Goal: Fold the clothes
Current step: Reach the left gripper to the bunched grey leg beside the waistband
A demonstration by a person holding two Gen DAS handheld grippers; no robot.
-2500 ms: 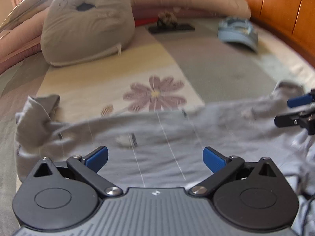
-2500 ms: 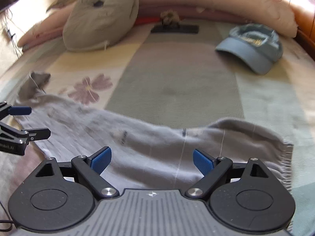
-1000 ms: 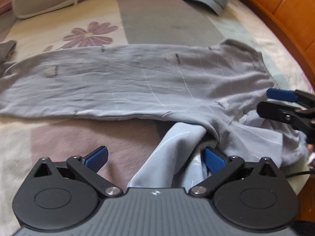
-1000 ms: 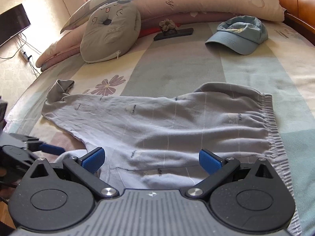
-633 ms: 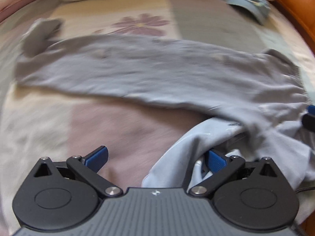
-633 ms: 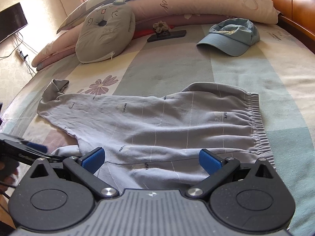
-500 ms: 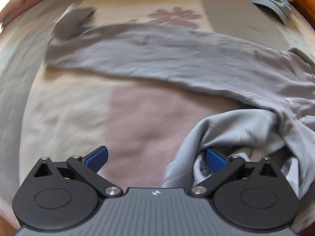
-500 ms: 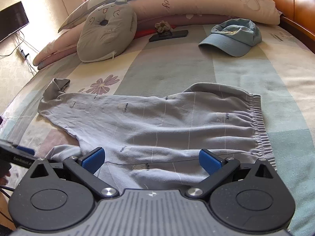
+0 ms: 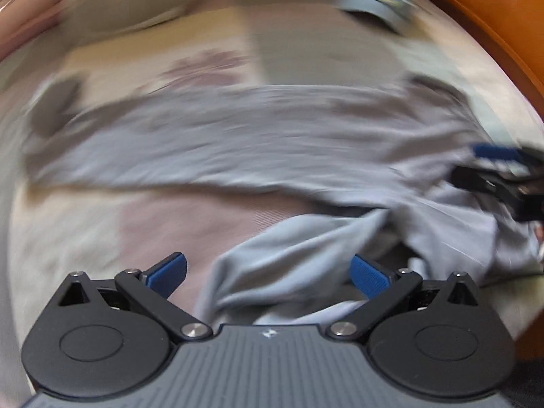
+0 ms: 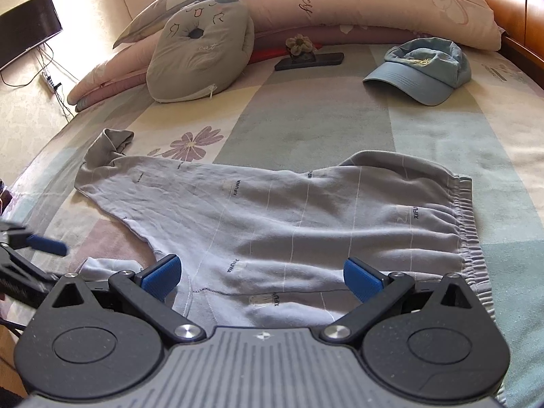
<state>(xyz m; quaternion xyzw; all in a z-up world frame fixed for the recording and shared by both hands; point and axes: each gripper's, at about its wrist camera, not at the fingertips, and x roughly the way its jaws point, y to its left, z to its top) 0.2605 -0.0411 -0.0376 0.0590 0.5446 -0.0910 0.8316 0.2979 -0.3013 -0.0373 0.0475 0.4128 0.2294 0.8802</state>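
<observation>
**Trousers lie crosswise; loose leg sits at the left jaws**

We're over the patchwork floral bedspread [image 10: 306, 125], near its front edge. The pale grey cotton trousers with thin white grid lines [image 10: 306, 210] lie flat across it, long axis side to side: elastic waistband [image 10: 467, 224] toward the bed's right edge, far leg cuff [image 10: 108, 142] toward the left edge. The second leg is bunched up at the front edge, not laid on the first.

Left gripper [image 9: 268, 270]: blue pads spread wide, nothing pinched; the bunched leg runs up between them, so we judge this side nearer the loose leg. That view is motion-blurred, so we cannot tell whether the cloth touches the pads.

Right gripper [image 10: 260, 272]: jaws spread wide, empty, hovering over the crotch and seat, waistband off to its right.

Well clear at the head end: grey cat-face cushion [image 10: 200, 51], light blue baseball cap [image 10: 421, 68], dark phone [image 10: 309, 61].
</observation>
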